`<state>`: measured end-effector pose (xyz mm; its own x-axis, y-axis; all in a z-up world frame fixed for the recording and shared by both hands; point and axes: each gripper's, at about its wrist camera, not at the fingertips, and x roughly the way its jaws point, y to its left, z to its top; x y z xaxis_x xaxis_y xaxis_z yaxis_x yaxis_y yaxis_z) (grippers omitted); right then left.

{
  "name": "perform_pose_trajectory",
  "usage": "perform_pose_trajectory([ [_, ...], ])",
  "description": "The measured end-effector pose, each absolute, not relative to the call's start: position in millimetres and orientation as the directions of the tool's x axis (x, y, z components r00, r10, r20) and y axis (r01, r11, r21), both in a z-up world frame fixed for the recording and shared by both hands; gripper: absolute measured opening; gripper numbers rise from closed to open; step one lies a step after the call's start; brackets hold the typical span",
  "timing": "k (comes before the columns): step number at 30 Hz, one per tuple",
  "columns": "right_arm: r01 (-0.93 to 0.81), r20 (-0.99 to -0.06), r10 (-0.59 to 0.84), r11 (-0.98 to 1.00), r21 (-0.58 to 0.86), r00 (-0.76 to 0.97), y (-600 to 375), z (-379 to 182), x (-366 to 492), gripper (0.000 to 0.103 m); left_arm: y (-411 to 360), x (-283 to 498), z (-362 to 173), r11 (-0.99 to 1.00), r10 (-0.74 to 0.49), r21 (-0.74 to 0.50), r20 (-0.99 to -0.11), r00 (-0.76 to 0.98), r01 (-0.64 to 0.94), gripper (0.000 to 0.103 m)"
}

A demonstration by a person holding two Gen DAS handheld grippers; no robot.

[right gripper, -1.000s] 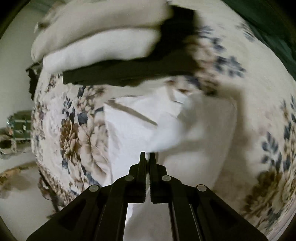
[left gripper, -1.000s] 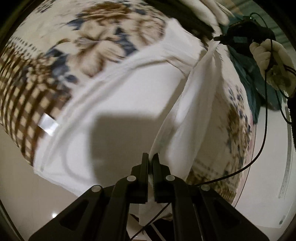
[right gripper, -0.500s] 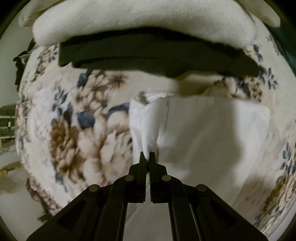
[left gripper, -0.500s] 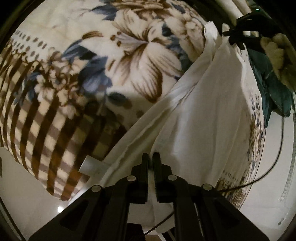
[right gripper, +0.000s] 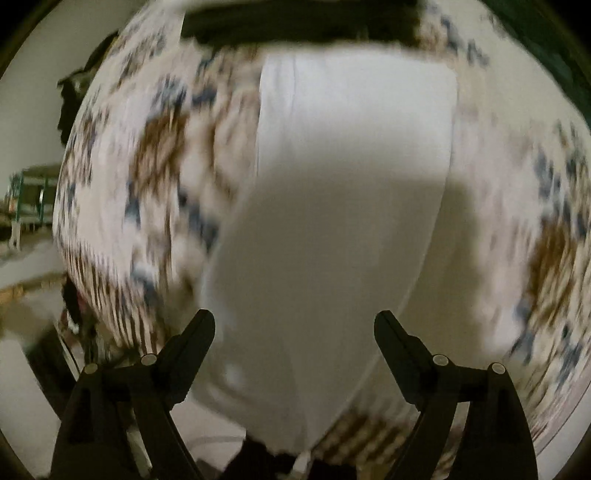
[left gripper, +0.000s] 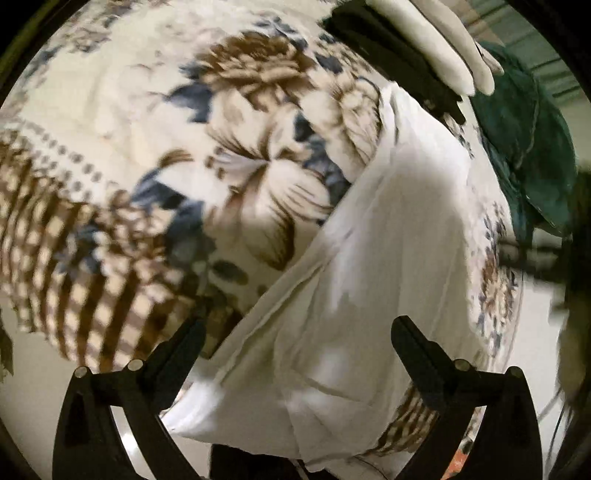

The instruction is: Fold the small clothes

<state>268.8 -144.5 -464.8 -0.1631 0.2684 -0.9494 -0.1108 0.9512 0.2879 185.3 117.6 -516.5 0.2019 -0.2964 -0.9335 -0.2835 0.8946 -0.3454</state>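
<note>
A white garment (left gripper: 369,266) lies folded lengthwise in a long strip on a floral blanket (left gripper: 207,147). It also shows in the right wrist view (right gripper: 332,229), which is blurred. My left gripper (left gripper: 297,332) is open and empty above the garment's near end. My right gripper (right gripper: 294,325) is open and empty above the same garment, its jaws spread wide on either side of the strip.
A stack of folded clothes, black (left gripper: 391,48) under white (left gripper: 439,48), lies at the blanket's far end, also seen in the right wrist view (right gripper: 295,22). A dark green cloth (left gripper: 528,147) lies to the right. Pale floor (left gripper: 535,369) surrounds the blanket.
Both grippers were shut on the white garment's edge and have opened, letting it go. The carried half now lies flat over the other half. Both cameras have pulled back.
</note>
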Motion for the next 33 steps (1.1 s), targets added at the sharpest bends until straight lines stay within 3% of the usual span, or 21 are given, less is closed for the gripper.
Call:
perform_pose_trajectory([
  [3, -0.062, -0.913, 0.325, 0.935, 0.35, -0.246, -146.2, -488.4, 206.8, 0.088, 119.9, 167.8, -513.5, 0.906, -0.235, -0.287, -0.952, 0.195, -0.311, 0.103],
  [5, -0.029, -0.892, 0.352, 0.926, 0.375, -0.283, -144.5, -503.2, 175.3, 0.078, 123.6, 153.0, -515.1, 0.904, -0.215, -0.264, -0.961, 0.177, -0.336, 0.102],
  [8, -0.022, -0.893, 0.335, 0.934, 0.358, -0.302, -139.2, -527.0, 130.9, 0.074, 125.6, 124.9, -518.2, 0.911, -0.163, -0.2, -0.978, 0.13, -0.361, 0.102],
  [10, -0.01, -0.897, 0.313, 0.943, 0.333, -0.312, -136.4, -544.1, 106.8, 0.062, 131.8, 103.8, -518.5, 0.908, -0.133, -0.165, -0.985, 0.109, -0.385, 0.102],
  [14, -0.013, -0.918, 0.26, 0.961, 0.277, -0.298, -126.9, -562.1, 66.4, 0.015, 152.6, 62.3, -515.8, 0.886, -0.071, -0.099, -0.994, 0.078, -0.454, 0.102],
  [17, -0.076, -0.942, 0.239, 0.962, 0.263, -0.236, -105.4, -554.7, 39.5, 0.005, 173.5, 37.0, -513.4, 0.852, -0.044, -0.073, -0.997, 0.067, -0.519, 0.102],
  [25, -0.337, -0.914, 0.309, 0.858, 0.388, -0.264, 11.3, -552.6, -37.4, 0.004, 232.3, -13.6, -502.6, 0.756, 0.021, -0.031, -0.997, 0.071, -0.654, 0.102],
  [29, -0.276, -0.82, 0.415, 0.797, 0.537, -0.395, 27.6, -561.4, -45.6, 0.004, 239.3, -12.3, -502.2, 0.762, 0.039, -0.024, -0.996, 0.082, -0.647, 0.102],
  [31, -0.215, -0.759, 0.486, 0.762, 0.611, -0.433, 10.6, -557.2, -42.8, 0.011, 232.4, -5.4, -502.9, 0.781, 0.035, -0.03, -0.995, 0.091, -0.624, 0.102],
  [33, -0.178, -0.746, 0.521, 0.758, 0.628, -0.415, -19.1, -548.7, -30.0, 0.04, 220.3, 6.4, -502.8, 0.805, 0.022, -0.044, -0.994, 0.104, -0.591, 0.102],
])
